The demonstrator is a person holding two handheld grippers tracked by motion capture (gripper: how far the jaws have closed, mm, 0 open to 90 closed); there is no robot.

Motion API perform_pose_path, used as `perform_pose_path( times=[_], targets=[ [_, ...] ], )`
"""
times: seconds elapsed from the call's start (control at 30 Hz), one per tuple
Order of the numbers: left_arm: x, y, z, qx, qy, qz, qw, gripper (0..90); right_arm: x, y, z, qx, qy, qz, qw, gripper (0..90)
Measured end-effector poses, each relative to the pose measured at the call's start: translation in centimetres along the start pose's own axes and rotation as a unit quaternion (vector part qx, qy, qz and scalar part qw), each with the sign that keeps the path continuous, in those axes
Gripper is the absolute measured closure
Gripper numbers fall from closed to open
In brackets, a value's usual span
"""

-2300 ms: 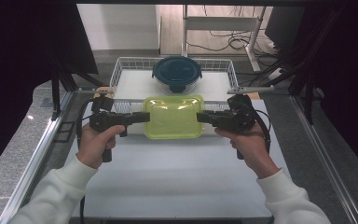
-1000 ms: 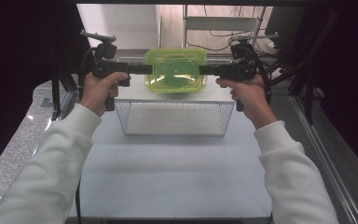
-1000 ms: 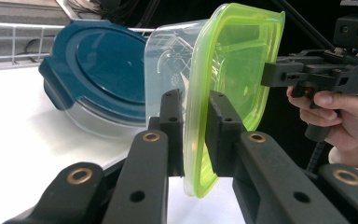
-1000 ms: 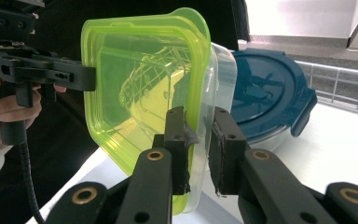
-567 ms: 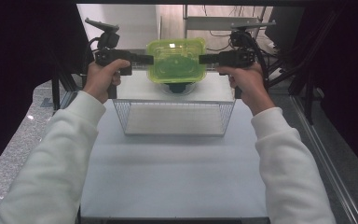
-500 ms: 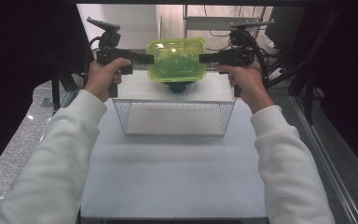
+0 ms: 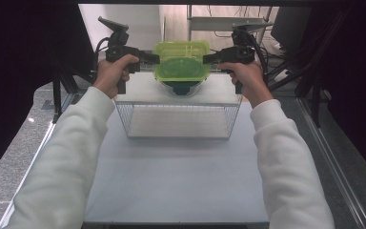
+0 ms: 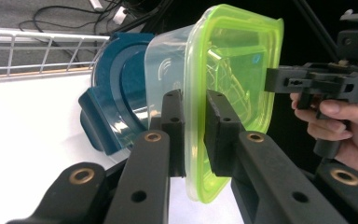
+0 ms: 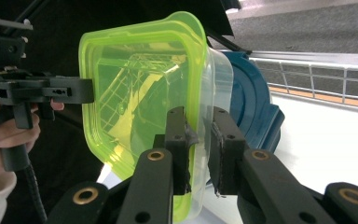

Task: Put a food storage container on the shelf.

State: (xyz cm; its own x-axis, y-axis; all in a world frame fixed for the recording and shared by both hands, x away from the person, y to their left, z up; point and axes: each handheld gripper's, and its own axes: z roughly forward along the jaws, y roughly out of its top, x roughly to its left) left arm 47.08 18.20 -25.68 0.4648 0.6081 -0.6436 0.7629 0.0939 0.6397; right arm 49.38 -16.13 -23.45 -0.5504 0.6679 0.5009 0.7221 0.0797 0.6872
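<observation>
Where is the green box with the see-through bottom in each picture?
High view: the clear plastic container with the lime-green lid is top centre, held between both tools.
Left gripper view: centre, lid rim between the jaws.
Right gripper view: centre-left, rim between the jaws.
Shared landmark: the dark blue round lid behind it.

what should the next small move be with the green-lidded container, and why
Probably lower it straight down, level. The green-lidded container hangs above the blue-lidded container that sits in the wire basket, with the left gripper and right gripper shut on opposite edges of its lid rim. The two look roughly lined up for stacking, though the gap between them is hard to judge.
</observation>
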Motion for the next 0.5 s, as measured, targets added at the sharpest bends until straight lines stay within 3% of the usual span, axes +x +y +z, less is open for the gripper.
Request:
perform_pose_path(
  times=[0.23, 0.5],
  targets=[
    [1.2, 0.9, 0.7, 0.000, -0.007, -0.033, 0.9994, 78.1, -0.9, 0.8, 0.9, 0.007, 0.006, 0.024, 0.9997, 75.7],
    [3.0, 1.2, 1.6, -0.007, -0.027, -0.073, 0.9969, 74.0, -2.8, 0.9, 2.3, -0.003, 0.030, 0.081, 0.9963, 71.9]
  ],
)
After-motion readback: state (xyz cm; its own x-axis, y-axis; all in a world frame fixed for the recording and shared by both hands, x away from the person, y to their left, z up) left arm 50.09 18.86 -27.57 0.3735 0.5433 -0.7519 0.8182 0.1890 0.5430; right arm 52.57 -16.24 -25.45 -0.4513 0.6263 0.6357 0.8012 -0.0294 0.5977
